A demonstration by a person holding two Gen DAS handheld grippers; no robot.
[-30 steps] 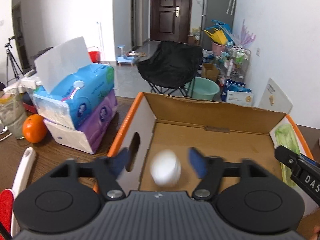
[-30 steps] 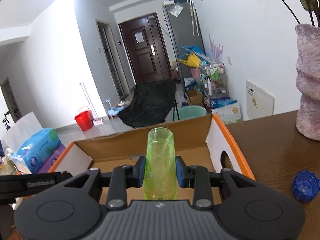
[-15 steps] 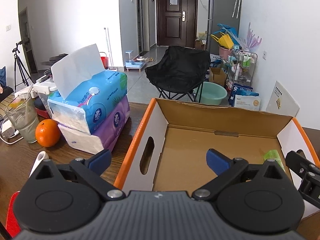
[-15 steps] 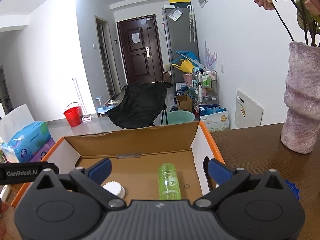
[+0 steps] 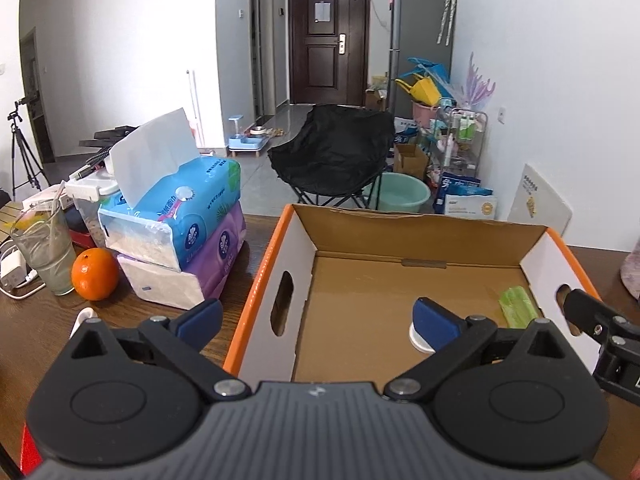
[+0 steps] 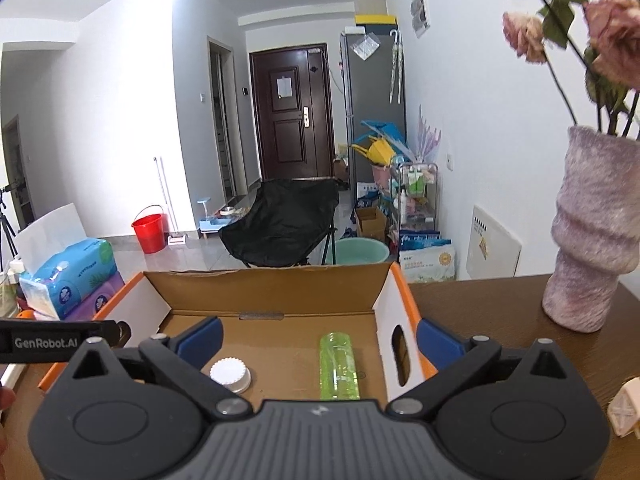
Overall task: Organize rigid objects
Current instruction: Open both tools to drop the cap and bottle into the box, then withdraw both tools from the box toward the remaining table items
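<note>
Both tools wide open, empty; left tool (image 5: 318,316) & right tool (image 6: 318,340) hang over box (image 6: 276,290); green tube (image 6: 338,366) lies flat inside, white cap (image 6: 228,373) beside it; prob. sorted.

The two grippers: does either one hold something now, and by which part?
Nothing is held. The left gripper and right gripper are both open and empty; the green bottle and white cap lie in the box.
</note>
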